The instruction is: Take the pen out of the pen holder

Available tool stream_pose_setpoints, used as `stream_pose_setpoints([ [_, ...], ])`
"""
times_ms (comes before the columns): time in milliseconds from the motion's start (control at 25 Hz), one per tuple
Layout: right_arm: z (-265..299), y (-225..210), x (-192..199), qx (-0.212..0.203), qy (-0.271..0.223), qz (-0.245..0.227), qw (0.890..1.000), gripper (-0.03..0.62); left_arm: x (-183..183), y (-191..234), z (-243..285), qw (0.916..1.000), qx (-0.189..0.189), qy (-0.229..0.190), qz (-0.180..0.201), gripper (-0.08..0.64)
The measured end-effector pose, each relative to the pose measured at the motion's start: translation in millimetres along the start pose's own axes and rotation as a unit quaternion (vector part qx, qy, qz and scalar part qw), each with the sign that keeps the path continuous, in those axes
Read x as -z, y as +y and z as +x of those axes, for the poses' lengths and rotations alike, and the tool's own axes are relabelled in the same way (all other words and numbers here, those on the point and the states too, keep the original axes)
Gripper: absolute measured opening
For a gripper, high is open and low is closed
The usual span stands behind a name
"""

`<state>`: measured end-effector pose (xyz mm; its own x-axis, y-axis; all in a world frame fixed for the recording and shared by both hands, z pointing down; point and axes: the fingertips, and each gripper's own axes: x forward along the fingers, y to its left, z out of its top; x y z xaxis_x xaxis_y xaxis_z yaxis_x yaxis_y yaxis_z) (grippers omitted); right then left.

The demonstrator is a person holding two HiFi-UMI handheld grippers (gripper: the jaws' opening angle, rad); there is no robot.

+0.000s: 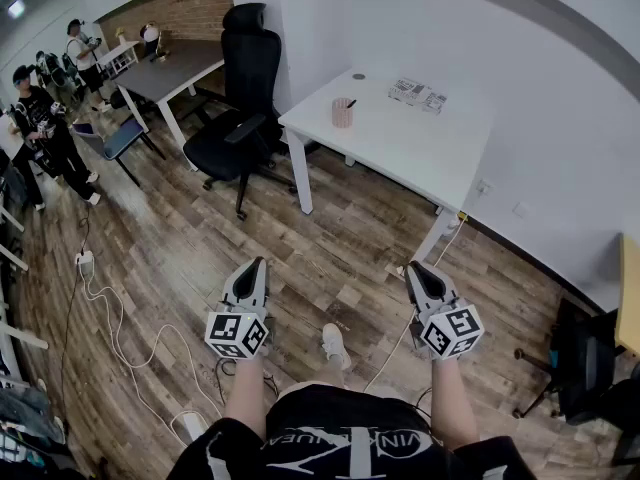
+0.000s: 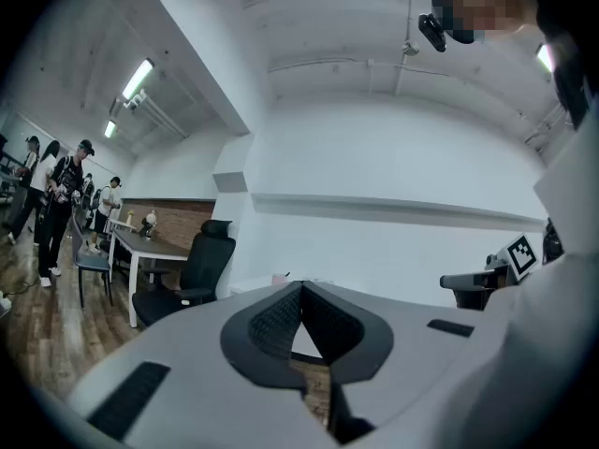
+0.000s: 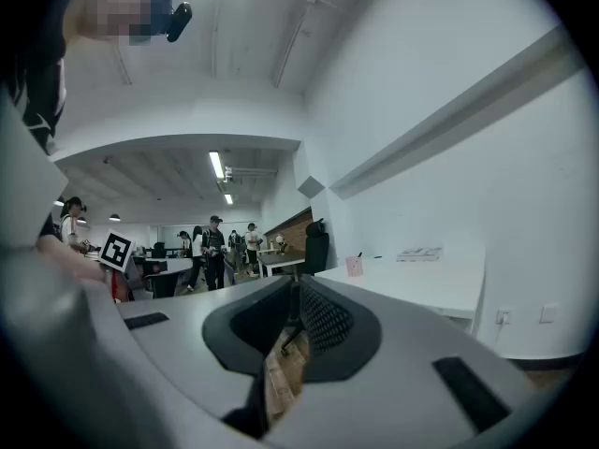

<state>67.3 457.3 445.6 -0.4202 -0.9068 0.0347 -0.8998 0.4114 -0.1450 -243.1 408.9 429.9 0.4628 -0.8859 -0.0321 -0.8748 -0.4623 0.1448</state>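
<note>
Two grey hand-held grippers with black ribbed pads are held out level in front of a person standing on a brown wood-plank floor [image 1: 330,238]. The left gripper [image 1: 258,262] has its jaws closed, tips touching, with nothing between them; its own view shows only floor through the small gap behind the tips. The right gripper [image 1: 412,267] is likewise clenched tight and empty. Each carries a white cube with black square markers near the person's forearm. Both point toward a white rectangular table [image 1: 420,153] that stands well apart from them, against a white wall.

On the near left part of that table stands a pink cylindrical pen holder [image 1: 343,114], upright, with a dark pen [image 1: 351,103] sticking out of its top and leaning to the right. Neither gripper is near it. The right gripper view shows the same holder small and far off on the tabletop. Further back on the table lies a printed sheet of paper [image 1: 417,94], and near the wall a small dark round object [image 1: 358,76].

Left of the table is a black high-backed office chair [image 1: 246,93], and beyond it a grey table [image 1: 172,70] by a brick wall. Several people stand at the far left. A white cable [image 1: 110,313] trails across the floor at the lower left.
</note>
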Motion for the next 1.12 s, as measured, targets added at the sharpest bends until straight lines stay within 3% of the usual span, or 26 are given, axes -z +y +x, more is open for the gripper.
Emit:
stream_pose_setpoints([
  [400,60,-41,7,0.013,0.000,0.016,1.000,0.046,13,11,72,0.9997,0.023,0.004,0.008,0.014],
  [1120,184,-92,1,-0.025,0.039,0.030,0.998,0.046,13,55,210,0.9991,0.034,0.025,-0.008,0.014],
])
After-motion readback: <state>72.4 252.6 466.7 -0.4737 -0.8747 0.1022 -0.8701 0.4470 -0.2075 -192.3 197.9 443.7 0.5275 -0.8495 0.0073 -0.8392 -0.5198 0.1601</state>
